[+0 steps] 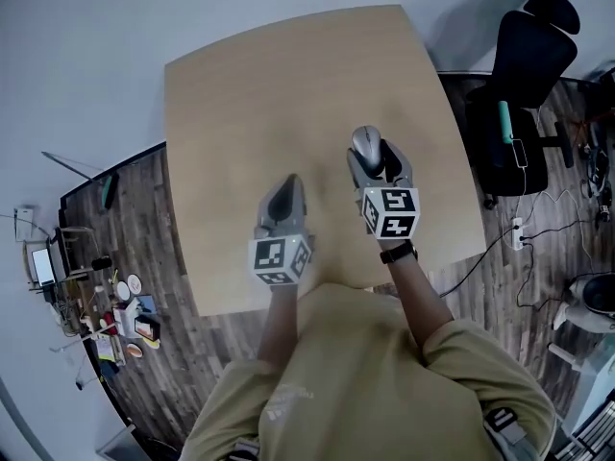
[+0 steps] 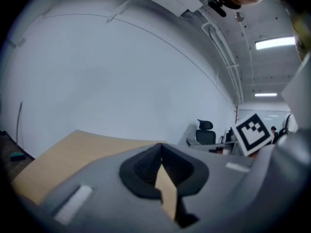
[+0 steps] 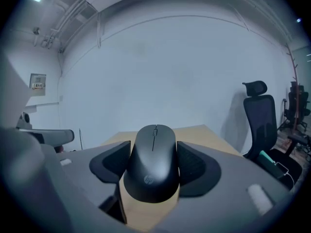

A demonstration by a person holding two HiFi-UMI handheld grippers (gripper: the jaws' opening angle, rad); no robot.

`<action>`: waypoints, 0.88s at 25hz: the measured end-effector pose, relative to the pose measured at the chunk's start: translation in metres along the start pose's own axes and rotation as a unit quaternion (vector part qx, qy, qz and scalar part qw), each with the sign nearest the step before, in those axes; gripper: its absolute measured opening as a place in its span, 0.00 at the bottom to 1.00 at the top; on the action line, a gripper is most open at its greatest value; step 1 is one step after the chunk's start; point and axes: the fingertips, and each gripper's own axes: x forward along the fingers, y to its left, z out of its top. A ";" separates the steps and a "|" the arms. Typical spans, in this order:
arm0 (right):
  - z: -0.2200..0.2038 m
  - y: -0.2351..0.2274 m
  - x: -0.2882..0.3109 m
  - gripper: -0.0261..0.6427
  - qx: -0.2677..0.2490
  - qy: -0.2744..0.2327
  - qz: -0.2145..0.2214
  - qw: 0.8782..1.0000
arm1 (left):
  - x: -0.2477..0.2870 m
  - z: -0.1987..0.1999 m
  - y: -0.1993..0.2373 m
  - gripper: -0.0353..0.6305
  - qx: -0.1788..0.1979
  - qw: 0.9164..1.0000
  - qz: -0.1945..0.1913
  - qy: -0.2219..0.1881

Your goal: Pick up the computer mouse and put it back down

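Note:
A black computer mouse point(image 1: 365, 145) sits between the jaws of my right gripper point(image 1: 371, 158), held above the light wooden table point(image 1: 288, 84). In the right gripper view the mouse point(image 3: 153, 164) fills the gap, with both black pads point(image 3: 112, 163) pressed against its sides and its front end pointing away. My left gripper point(image 1: 284, 200) hovers over the table's near part, left of the right one. Its fingertips meet in the left gripper view point(image 2: 162, 147), with nothing between them. The right gripper's marker cube point(image 2: 251, 132) shows at that view's right.
A black office chair point(image 1: 524, 94) stands right of the table, also seen in the right gripper view point(image 3: 262, 125). Cables and a power strip point(image 1: 519, 230) lie on the wood floor at right. Small clutter point(image 1: 115, 315) sits on the floor at left. A white wall lies beyond the table.

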 end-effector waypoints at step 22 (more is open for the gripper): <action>0.042 0.028 -0.225 0.49 -0.044 -0.138 0.019 0.989 | -0.118 0.043 -0.134 0.05 0.064 0.995 -0.004 -0.078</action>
